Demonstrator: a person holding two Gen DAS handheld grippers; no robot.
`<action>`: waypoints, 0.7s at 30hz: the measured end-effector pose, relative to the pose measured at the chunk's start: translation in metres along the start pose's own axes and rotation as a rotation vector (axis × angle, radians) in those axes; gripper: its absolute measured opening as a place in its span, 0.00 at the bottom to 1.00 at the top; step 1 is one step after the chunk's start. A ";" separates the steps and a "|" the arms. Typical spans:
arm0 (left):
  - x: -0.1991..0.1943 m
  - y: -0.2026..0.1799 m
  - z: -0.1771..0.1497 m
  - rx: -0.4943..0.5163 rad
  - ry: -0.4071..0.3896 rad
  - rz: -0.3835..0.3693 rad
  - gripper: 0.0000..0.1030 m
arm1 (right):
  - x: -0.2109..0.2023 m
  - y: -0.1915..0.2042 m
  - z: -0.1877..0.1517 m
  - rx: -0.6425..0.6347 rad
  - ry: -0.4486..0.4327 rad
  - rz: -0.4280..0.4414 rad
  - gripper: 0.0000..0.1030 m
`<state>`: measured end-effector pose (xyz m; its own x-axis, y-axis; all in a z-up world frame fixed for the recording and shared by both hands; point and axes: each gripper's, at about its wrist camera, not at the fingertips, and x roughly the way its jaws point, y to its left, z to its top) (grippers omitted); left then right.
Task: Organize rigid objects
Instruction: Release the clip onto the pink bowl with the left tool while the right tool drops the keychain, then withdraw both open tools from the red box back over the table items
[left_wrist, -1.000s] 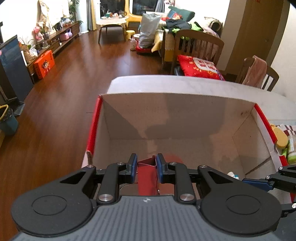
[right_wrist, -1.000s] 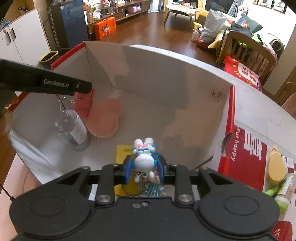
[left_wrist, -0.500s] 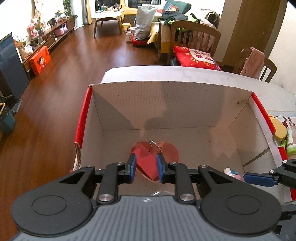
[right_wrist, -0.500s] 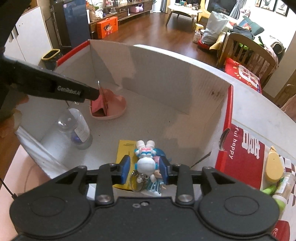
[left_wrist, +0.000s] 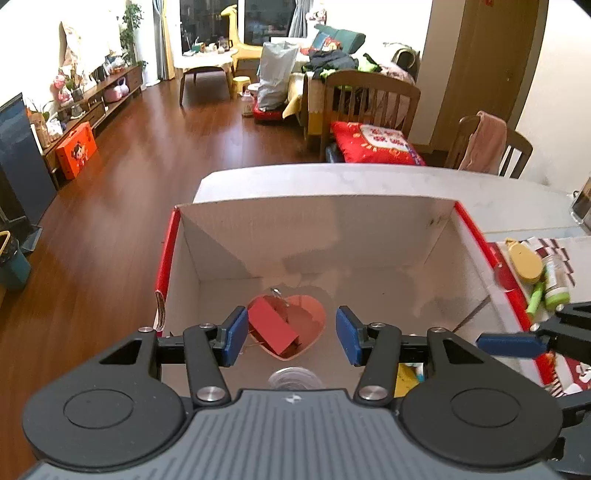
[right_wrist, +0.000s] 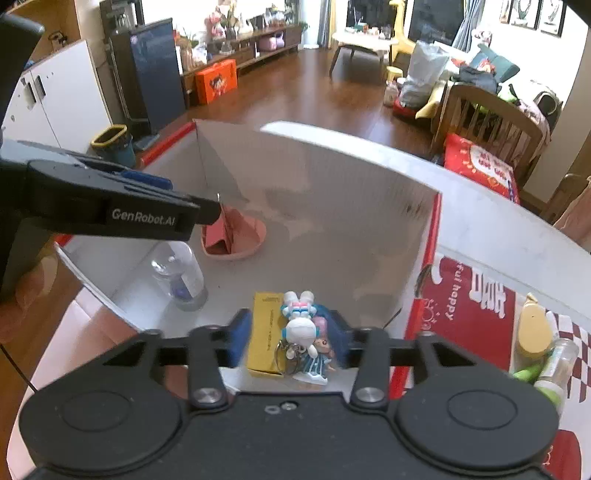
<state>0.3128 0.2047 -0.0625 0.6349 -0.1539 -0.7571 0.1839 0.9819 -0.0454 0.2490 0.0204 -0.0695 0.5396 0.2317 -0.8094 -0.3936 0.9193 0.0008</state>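
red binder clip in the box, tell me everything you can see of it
The red binder clip looks like folded red-painted metal with thin silver wire handles sticking up at its far end. It lies tilted in the pink heart-shaped dish on the floor of the cardboard box, near the left wall. Nothing grips it: the left gripper hangs above, its blue fingers opening and clear of it.
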 end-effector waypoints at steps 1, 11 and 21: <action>-0.003 0.000 0.000 -0.004 -0.004 0.000 0.50 | -0.004 -0.001 -0.001 0.000 -0.012 0.004 0.54; -0.039 -0.017 -0.004 -0.005 -0.056 -0.004 0.50 | -0.040 -0.012 -0.006 0.006 -0.073 0.022 0.66; -0.068 -0.054 -0.006 0.002 -0.115 -0.014 0.62 | -0.078 -0.034 -0.016 0.017 -0.134 0.050 0.72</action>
<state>0.2551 0.1626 -0.0126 0.7143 -0.1791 -0.6765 0.1947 0.9794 -0.0538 0.2083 -0.0344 -0.0158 0.6145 0.3171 -0.7224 -0.4108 0.9104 0.0502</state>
